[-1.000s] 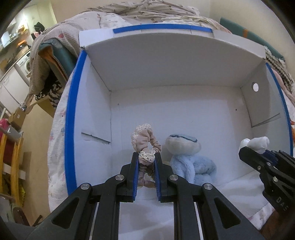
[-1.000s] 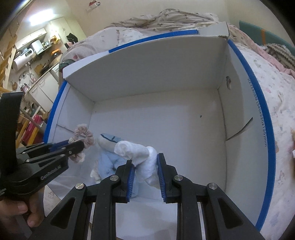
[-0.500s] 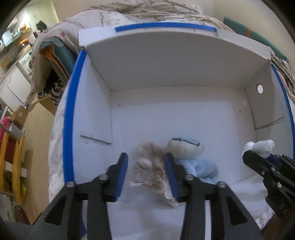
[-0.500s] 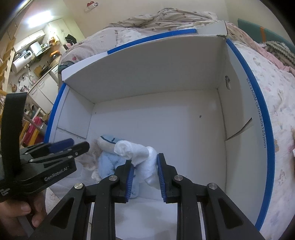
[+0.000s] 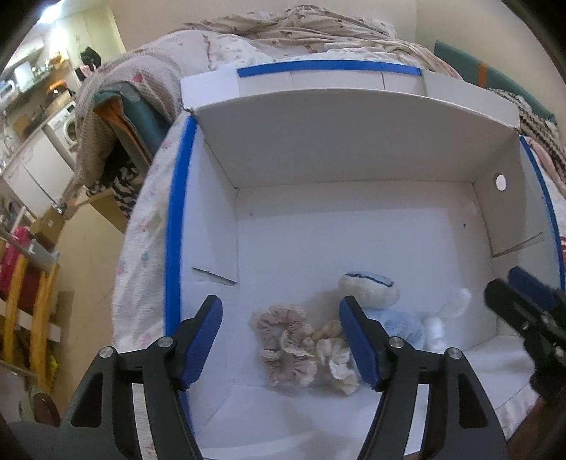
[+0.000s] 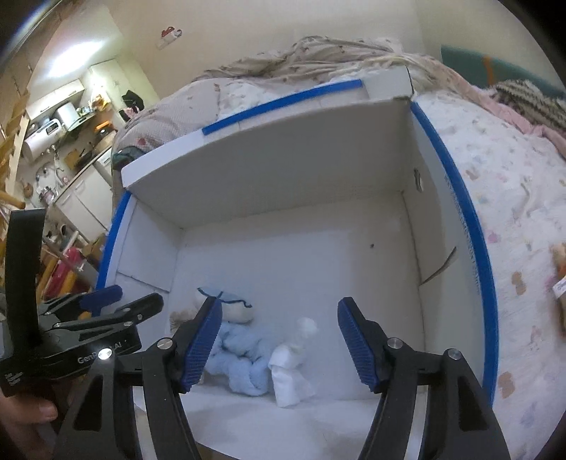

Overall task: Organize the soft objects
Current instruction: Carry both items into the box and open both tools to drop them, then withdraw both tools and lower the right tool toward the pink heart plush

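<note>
A white box with blue edges (image 5: pixel 175 247) (image 6: pixel 460 219) lies open on the bed. On its floor a pink and cream scrunchie pair (image 5: pixel 293 348) rests beside a light blue plush toy (image 5: pixel 385 304) (image 6: pixel 237 357). A white rolled cloth (image 6: pixel 292 368) (image 5: pixel 449 315) stands to the right of the plush. My left gripper (image 5: pixel 281 339) hovers above the scrunchies, its jaws opening with nothing pressed between the pads. My right gripper (image 6: pixel 279 345) hangs over the white cloth, jaws also opening and clear of it. Each gripper shows at the edge of the other's view (image 5: pixel 523 300) (image 6: pixel 116 304).
The box's far flap (image 5: pixel 353 131) stands up behind the floor. A patterned bedspread (image 6: pixel 513 198) surrounds the box. A rumpled blanket (image 5: pixel 300 24) lies beyond it. A kitchen area (image 6: pixel 63 141) and wooden rails (image 5: pixel 21 311) are at the left. A hand (image 6: pixel 24 421) holds the left gripper.
Both grippers have let go: the left dropped the scrunchies onto the box floor, and the right released the white cloth, which now stands beside the plush. Both sets of jaws stand wide.
</note>
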The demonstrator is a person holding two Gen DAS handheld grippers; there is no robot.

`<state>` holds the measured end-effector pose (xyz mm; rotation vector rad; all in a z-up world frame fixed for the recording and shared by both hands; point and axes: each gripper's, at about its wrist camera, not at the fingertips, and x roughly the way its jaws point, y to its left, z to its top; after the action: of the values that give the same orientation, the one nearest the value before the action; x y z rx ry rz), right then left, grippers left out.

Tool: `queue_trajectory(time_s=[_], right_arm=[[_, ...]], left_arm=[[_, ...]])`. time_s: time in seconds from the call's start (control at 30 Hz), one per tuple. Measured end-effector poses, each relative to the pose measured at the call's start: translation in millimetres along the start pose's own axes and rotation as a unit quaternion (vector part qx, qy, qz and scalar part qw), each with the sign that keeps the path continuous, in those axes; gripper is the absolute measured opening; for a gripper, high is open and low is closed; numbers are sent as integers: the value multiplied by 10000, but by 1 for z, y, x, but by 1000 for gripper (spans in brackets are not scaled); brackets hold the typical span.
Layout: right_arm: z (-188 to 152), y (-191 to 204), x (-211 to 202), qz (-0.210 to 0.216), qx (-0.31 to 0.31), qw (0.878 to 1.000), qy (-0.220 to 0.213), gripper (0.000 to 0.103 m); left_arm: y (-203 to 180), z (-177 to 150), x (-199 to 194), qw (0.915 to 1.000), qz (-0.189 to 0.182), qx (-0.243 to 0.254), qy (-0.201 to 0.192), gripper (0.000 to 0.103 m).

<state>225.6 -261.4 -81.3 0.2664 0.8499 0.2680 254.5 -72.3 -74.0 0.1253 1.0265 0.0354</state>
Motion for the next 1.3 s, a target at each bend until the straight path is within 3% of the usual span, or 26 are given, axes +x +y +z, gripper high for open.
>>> queue_trajectory(time_s=[0.1,0.77,1.03,1.2,1.3], right_arm=[[-1,1,-2,-53,-41,10000,-35,73],[-10,-4,-33,-271,-75,9994,-187,74],[-28,-2,-46,-351,-85,9993,-118,74],[-41,-5,-57,-349,28,9994,-67,74],[-51,-8,-62,-321,105,9994,30,74]], left_arm=[[1,1,-1,9999,123,67,-42,66],[13,-13,-25,9998,-60,-72,-183,66],[14,-32,-49,9989,-158,140,-414,66],[26,-53,-59,9985,-461,-112,-270,66],[29,-68,-65,9991,-339,-19,-269,66]])
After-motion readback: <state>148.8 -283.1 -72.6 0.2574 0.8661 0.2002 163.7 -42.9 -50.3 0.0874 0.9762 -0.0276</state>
